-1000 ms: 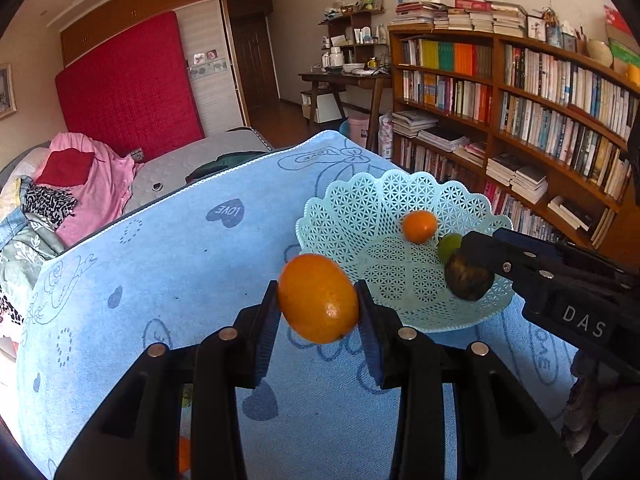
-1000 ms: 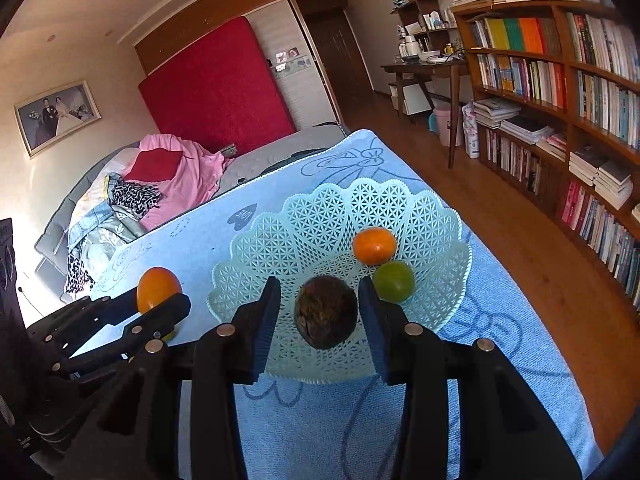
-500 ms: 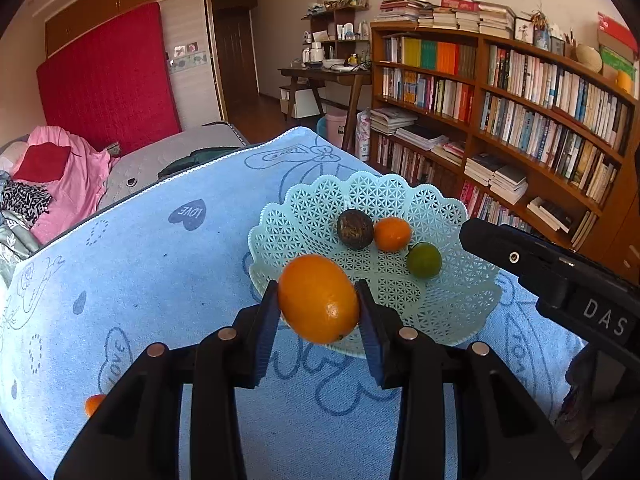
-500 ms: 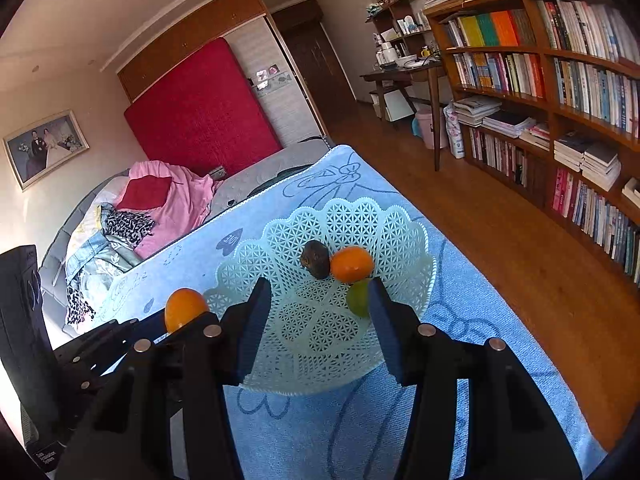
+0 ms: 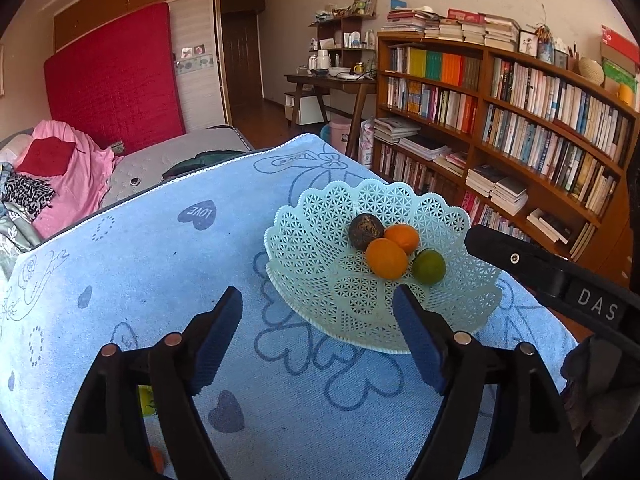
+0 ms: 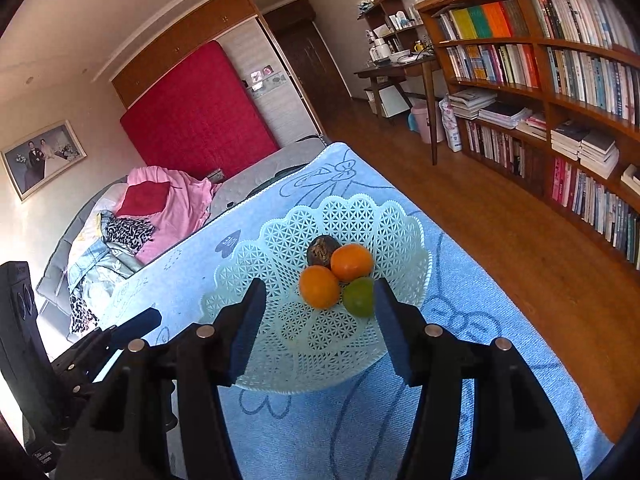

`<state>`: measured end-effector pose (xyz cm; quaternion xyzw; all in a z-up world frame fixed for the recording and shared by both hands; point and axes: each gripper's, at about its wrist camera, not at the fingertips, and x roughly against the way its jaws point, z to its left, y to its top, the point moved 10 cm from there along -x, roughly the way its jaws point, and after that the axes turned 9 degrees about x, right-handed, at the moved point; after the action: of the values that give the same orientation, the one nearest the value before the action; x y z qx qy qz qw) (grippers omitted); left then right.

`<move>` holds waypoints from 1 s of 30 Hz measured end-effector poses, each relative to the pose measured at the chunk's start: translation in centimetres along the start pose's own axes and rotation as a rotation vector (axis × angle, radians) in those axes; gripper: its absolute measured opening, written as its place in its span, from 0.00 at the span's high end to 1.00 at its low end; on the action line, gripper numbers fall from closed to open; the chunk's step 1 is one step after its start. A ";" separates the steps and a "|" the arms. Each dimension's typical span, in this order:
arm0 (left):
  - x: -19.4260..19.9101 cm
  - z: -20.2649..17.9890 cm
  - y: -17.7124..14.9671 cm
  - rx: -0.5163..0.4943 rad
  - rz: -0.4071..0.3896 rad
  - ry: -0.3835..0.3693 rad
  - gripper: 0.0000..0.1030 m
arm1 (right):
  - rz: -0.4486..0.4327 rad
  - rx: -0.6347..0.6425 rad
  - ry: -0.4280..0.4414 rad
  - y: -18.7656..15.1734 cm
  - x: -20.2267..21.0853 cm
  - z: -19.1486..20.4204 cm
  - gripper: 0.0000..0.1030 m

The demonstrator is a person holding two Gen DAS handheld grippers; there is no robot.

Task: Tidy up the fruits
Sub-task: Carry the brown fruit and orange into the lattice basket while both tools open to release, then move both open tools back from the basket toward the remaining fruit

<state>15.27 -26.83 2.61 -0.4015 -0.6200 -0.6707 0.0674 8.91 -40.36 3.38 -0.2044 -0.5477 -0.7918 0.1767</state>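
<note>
Basket (image 5: pixel 316 240) holds 2 oranges (image 5: pixel 386 258), lime (image 5: pixel 429 266), dark fruit (image 5: pixel 365 231), all touching. L tongs (image 5: pixel 318 318) & R tongs (image 6: pixel 320 320) both opening, nothing between jaws

Left hand-held gripper (image 5: pixel 318 308) body cut off by bottom edge in left wrist view; under its left finger a yellow-green thing (image 5: pixel 146 400) and an orange thing (image 5: pixel 157 459) mostly hidden, can't tell what they are. Right hand-held gripper (image 6: pixel 320 304): its right finger covers the edge of the green fruit (image 6: pixel 359 296). Dark fruit (image 6: pixel 320 250) partly behind the oranges, kind unclear. Book spines on the shelf (image 6: pixel 560 92) too small to read. Surface (image 5: pixel 120 280) cut off at the frame's left edge
</note>
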 end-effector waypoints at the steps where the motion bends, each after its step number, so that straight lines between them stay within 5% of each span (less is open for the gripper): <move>1: 0.1 0.1 0.0 0.000 -0.002 0.003 0.24 | 0.001 0.001 0.002 0.0 0.0 0.1 0.44; 30: 4.3 8.2 -0.5 0.084 -0.031 0.155 0.16 | 0.004 0.089 0.053 -1.1 0.3 4.9 0.38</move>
<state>15.79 -17.68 4.16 -0.3354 -0.6468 -0.6741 0.1217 8.74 -35.42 4.24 -0.1765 -0.5772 -0.7713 0.2018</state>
